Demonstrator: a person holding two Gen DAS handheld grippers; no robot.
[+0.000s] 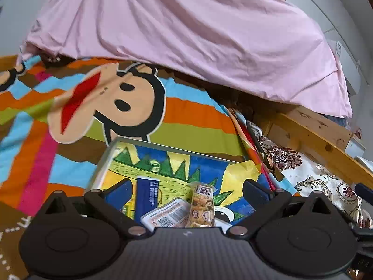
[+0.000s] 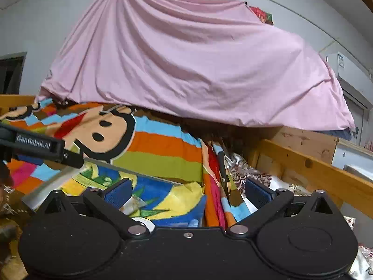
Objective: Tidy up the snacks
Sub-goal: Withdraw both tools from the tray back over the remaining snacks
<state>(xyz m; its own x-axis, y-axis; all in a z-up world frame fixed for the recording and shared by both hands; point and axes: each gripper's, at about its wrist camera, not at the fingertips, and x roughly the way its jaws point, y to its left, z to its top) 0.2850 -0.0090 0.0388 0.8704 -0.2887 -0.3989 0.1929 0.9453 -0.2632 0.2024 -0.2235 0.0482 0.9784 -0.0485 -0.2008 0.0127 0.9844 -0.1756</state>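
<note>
- Between the spread fingers of the left gripper (image 1: 187, 192), in the left wrist view, three snacks lie in a tray (image 1: 102, 163) with a grey rim and a bright dinosaur drawing on its floor.
- Its jaws stand wide apart and grasp nothing; the blue pads (image 1: 120, 192) sit at about 8 and 4 o'clock of the frame, clear of every packet.
- At 6 o'clock, a clear nut-bar packet (image 1: 202, 206) lies lengthwise, just beside a white packet (image 1: 166, 217) with a barcode, which sits to its 9 o'clock side.
- A blue packet (image 1: 148, 198) lies at the white one's 11 o'clock, its lower end tucked under it.
- Under the tray lies a striped monkey blanket (image 1: 98, 107), filling the frame from 9 o'clock to the centre; a pink sheet (image 1: 186, 35) hangs across 12 o'clock, and a wooden bed rail (image 1: 326, 149) runs at 3 o'clock.
- From the right wrist view, the right gripper (image 2: 187, 192) is likewise released, jaws wide and nothing between them.
- The tray's far rim (image 2: 144, 175) shows at 7 to 6 o'clock with the drawing inside; the snacks are mostly hidden behind the gripper body.
- At 9 o'clock a black bar of the left gripper (image 2: 35, 147) reaches in over the tray's edge.
- A white air conditioner (image 2: 347, 70) sits at 2 o'clock on the wall.
</note>
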